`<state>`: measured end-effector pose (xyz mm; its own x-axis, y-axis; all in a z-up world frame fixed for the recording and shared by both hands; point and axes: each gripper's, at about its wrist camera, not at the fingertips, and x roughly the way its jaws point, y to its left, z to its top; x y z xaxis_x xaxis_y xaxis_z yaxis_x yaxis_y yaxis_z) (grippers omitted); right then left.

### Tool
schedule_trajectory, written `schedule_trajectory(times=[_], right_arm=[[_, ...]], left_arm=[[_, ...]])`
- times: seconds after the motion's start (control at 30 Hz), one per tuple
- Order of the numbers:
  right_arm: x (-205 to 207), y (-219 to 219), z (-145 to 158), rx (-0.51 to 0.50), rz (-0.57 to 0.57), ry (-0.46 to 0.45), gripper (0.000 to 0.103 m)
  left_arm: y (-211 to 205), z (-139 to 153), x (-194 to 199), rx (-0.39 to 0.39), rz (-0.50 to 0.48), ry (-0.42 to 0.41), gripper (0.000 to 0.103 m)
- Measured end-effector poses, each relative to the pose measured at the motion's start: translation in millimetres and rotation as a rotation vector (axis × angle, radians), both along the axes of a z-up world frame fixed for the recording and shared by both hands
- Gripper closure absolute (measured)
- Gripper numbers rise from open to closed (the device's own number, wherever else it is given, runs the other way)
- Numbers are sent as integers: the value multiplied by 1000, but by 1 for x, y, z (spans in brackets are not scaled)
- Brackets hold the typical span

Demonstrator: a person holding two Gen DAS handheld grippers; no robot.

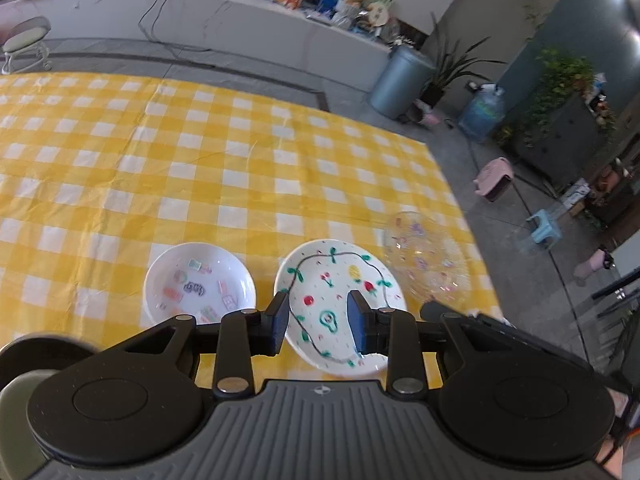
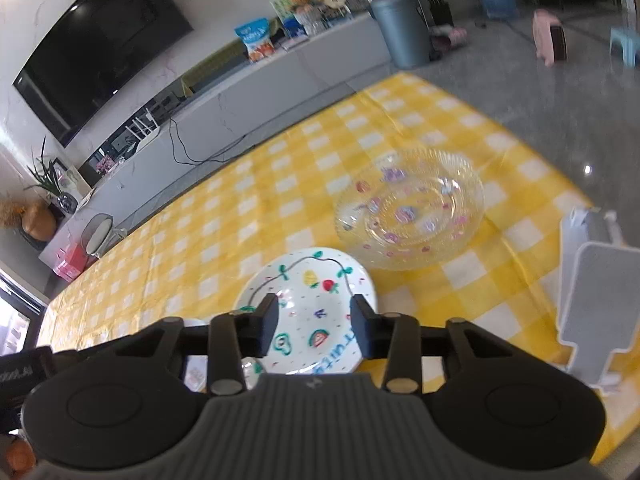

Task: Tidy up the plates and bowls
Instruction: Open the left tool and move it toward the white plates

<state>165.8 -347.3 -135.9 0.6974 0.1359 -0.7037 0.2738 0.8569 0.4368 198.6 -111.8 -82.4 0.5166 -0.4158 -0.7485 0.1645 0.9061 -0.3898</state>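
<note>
A white plate with painted fruit and a vine (image 1: 336,300) lies on the yellow checked tablecloth near its front edge. My left gripper (image 1: 318,322) is open above this plate, fingers apart and empty. A small white bowl with stickers (image 1: 199,286) sits to its left. A clear glass plate with pink and purple stickers (image 1: 426,258) sits to its right. In the right wrist view my right gripper (image 2: 314,326) is open and empty above the fruit plate (image 2: 308,288), with the glass plate (image 2: 410,210) beyond it to the right.
A white dish rack (image 2: 596,292) stands at the table's right edge. The yellow checked cloth (image 1: 200,160) stretches far back. The right gripper's black body (image 1: 500,328) shows beside my left gripper. The table's right edge drops to a grey floor with stools.
</note>
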Motion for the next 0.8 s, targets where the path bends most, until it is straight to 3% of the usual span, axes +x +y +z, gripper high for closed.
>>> schedule_trajectory(times=[0.13,0.33,0.43,0.67,0.8], right_arm=[[16,-12,-24,55,-3,29,61],[27,-23,-48,5,-27,66,63],[26,-32,-56,64,-52,76,73],[28,-38,-64,124,-63,80,77],[28,-40,-66,132,-71,79,81]], left_arm=[[-7,-18,21,24,46,18,68],[-23,-38,40,66,67,33,68],[-31,-46,49,113,68,30,68],[-43,-62,59,189,66,34,68],[-48,-71,63,222,63,47,75]])
